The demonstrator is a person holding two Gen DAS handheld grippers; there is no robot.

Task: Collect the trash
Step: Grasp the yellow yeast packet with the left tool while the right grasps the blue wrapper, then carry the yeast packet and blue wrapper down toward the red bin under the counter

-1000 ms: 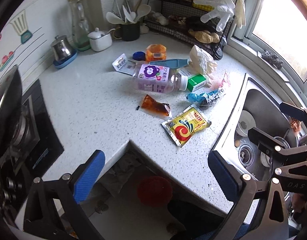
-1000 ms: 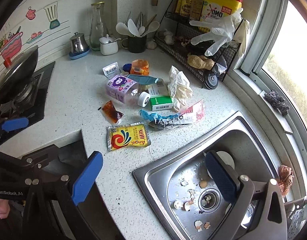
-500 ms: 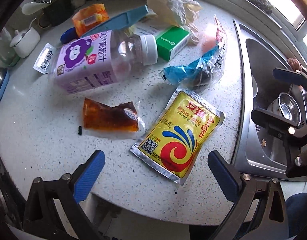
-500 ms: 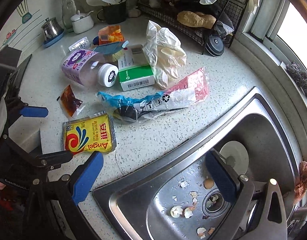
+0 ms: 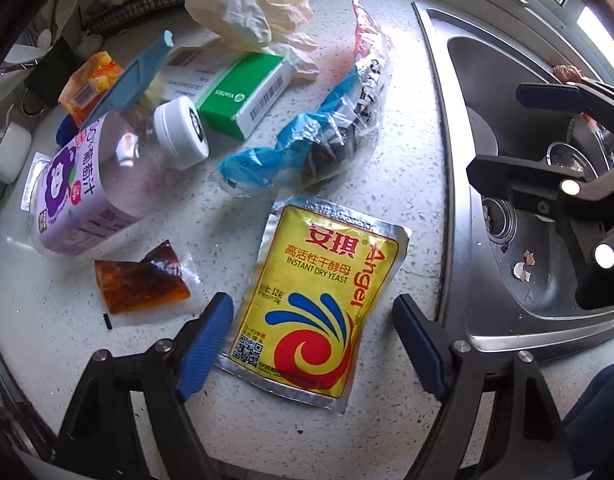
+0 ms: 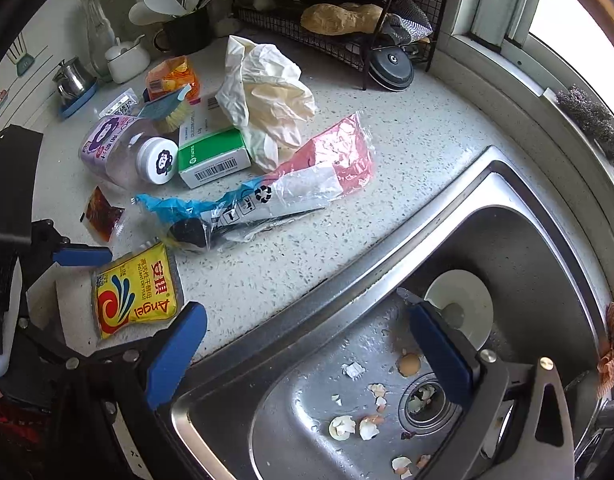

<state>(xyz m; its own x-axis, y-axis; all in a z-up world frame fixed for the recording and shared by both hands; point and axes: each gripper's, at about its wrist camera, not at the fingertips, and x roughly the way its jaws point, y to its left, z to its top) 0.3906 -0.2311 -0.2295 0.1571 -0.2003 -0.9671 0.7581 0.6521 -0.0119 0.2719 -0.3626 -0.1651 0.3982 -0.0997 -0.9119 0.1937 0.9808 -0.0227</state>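
Note:
A yellow yeast packet (image 5: 319,300) lies flat on the speckled counter (image 5: 407,160) beside the sink. My left gripper (image 5: 311,320) points down over it, one blue pad on each side of its lower half. The jaws are closing and the pads are still off the foil. The packet (image 6: 135,292) also shows in the right wrist view, with a left fingertip (image 6: 83,256) beside it. My right gripper (image 6: 303,316) hangs open and empty over the sink rim. Other trash lies behind: a brown sauce sachet (image 5: 141,284), a purple-labelled bottle (image 5: 95,184), a blue-and-clear wrapper (image 5: 319,140).
A green-and-white box (image 5: 243,96), a crumpled cream bag (image 5: 247,12) and an orange packet (image 5: 91,80) lie further back. The steel sink (image 6: 507,240) holds eggshells (image 6: 355,426) and a white plate (image 6: 459,304). A wire rack (image 6: 347,40) and utensil cup (image 6: 183,32) line the back.
The left gripper has dropped close over the yellow yeast packet and its jaws have narrowed around it. The right gripper has sunk nearer the sink rim, still open.

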